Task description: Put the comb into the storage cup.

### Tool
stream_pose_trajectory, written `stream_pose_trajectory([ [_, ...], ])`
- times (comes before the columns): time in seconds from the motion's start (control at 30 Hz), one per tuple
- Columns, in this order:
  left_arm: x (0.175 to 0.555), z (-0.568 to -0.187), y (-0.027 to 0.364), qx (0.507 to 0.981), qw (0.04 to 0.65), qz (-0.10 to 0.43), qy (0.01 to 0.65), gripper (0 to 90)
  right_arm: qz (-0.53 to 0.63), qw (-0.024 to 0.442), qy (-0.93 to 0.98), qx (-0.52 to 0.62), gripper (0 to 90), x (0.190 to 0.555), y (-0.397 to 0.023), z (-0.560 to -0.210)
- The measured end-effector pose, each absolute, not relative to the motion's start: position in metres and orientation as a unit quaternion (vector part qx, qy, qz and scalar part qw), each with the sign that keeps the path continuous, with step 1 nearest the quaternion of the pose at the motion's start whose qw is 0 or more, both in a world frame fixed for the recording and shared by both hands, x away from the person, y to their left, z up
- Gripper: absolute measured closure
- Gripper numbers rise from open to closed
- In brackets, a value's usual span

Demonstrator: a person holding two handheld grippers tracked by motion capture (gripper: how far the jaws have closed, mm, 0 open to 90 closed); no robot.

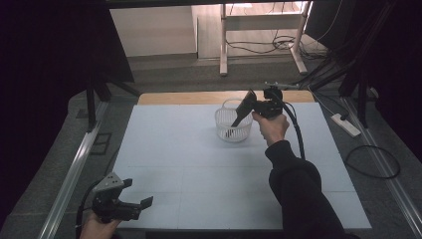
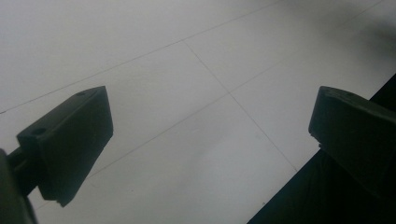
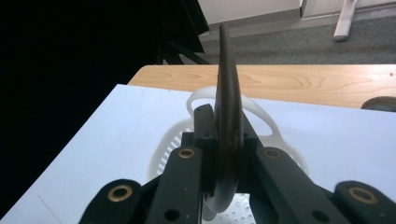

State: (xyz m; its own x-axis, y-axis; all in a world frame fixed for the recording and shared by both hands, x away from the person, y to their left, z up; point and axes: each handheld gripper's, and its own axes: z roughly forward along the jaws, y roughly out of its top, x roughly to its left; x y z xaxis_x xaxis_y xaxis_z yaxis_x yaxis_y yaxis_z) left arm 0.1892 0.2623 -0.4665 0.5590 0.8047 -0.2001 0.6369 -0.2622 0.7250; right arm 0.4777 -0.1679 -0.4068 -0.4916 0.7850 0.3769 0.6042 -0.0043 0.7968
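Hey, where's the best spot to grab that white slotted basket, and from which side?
Probably the looped handle standing above the white basket's far rim: it is thin enough for fingers to close across. Come from above. The right gripper with its dark flat tool crowds the basket's right side.

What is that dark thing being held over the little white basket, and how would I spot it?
Find the pale blue table top, then the white slotted basket near its far edge. Above it, the right gripper has its fingers shut on a dark flat spatula-like utensil, its narrow end dipping into the basket. It is the one dark thing against the white basket.
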Motion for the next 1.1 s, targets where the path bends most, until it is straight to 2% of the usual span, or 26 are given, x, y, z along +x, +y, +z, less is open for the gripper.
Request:
stream_pose_trajectory([
  [0.5, 0.189, -0.467, 0.262, 0.787, 0.399, 0.104, 0.458, 0.7, 0.510, 0.048, 0.682, 0.522, 83.8, 0.482, -0.178, -0.423],
  [1.1, 0.190, -0.467, 0.262, 0.787, 0.399, 0.104, 0.459, 0.7, 0.488, 0.065, 0.672, 0.554, 75.3, 0.483, -0.200, -0.445],
])
